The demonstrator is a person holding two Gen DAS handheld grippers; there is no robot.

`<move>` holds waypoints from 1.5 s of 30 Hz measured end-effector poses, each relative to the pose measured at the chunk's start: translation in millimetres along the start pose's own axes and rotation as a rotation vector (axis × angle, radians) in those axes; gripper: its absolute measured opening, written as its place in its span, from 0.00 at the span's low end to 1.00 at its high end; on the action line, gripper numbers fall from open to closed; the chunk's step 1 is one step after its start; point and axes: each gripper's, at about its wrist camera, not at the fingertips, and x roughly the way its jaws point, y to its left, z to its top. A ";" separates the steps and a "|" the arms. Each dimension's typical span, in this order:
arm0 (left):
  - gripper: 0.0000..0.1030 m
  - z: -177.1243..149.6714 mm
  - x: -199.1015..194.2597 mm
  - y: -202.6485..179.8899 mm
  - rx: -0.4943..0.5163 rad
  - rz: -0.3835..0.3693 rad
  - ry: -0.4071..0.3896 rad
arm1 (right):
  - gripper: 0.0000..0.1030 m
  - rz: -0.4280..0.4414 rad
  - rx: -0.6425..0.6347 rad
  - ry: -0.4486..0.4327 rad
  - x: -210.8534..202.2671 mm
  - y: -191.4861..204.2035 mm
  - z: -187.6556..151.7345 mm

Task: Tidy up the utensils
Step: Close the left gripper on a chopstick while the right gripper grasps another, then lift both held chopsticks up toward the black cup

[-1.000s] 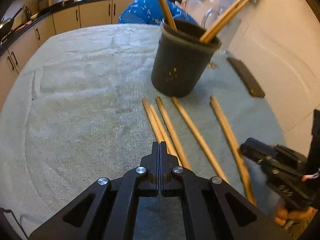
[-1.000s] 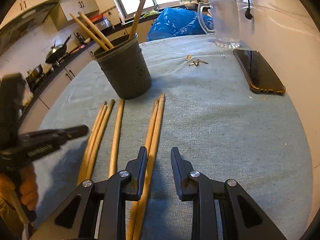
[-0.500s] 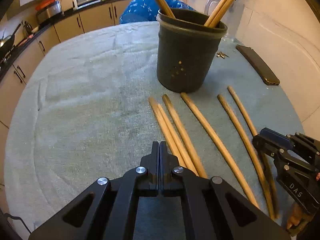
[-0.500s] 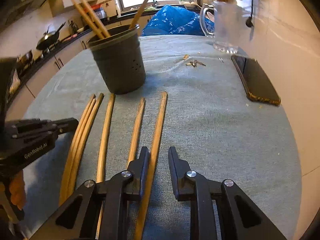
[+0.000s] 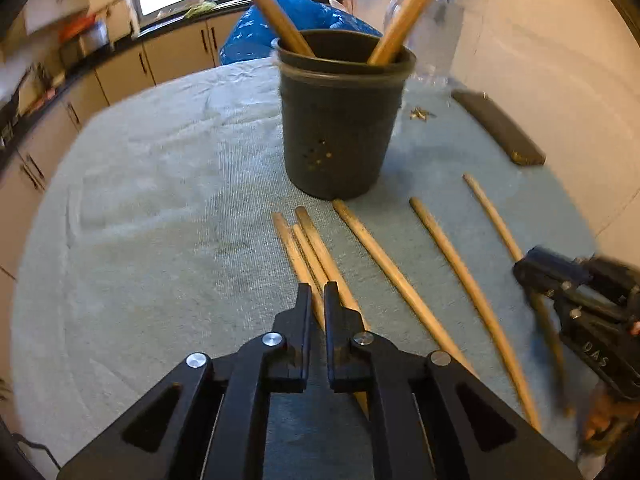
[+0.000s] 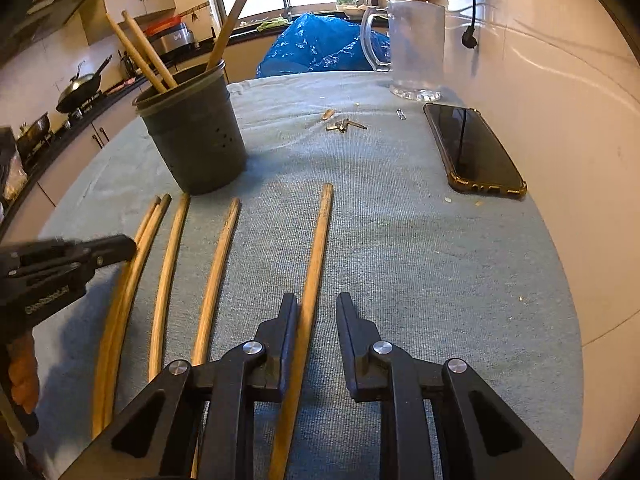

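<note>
A dark holder (image 5: 340, 120) (image 6: 196, 140) stands on the grey cloth with a few wooden sticks upright in it. Several wooden sticks lie side by side on the cloth in front of it. My left gripper (image 5: 317, 294) is slightly open just above a cluster of three sticks (image 5: 308, 248), one stick between its fingertips. My right gripper (image 6: 317, 308) is open over the rightmost stick (image 6: 316, 256), which lies against its left finger. It shows at the right of the left wrist view (image 5: 532, 270), and the left gripper at the left of the right wrist view (image 6: 120, 246).
A black phone (image 6: 472, 148) lies at the right near the wall. A clear jug (image 6: 416, 48) stands at the back, with small keys (image 6: 344, 125) on the cloth before it. A blue bag (image 6: 320, 46) sits beyond the table's far edge.
My left gripper has gone from shut to slightly open and moved closer to the holder. My right gripper has shifted right, and the two rightmost sticks have spread apart.
</note>
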 end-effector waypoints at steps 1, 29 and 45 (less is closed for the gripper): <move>0.09 1.9 1.0 -2.2 0.021 0.038 0.014 | 0.20 -0.006 -0.008 -0.001 0.3 1.3 -0.3; 0.13 -42.6 -20.6 60.9 0.052 0.015 0.173 | 0.25 0.022 -0.034 0.211 -14.3 -21.8 -7.2; 0.06 -10.8 -0.7 57.5 0.079 0.023 0.181 | 0.07 -0.060 -0.162 0.358 28.3 8.9 49.5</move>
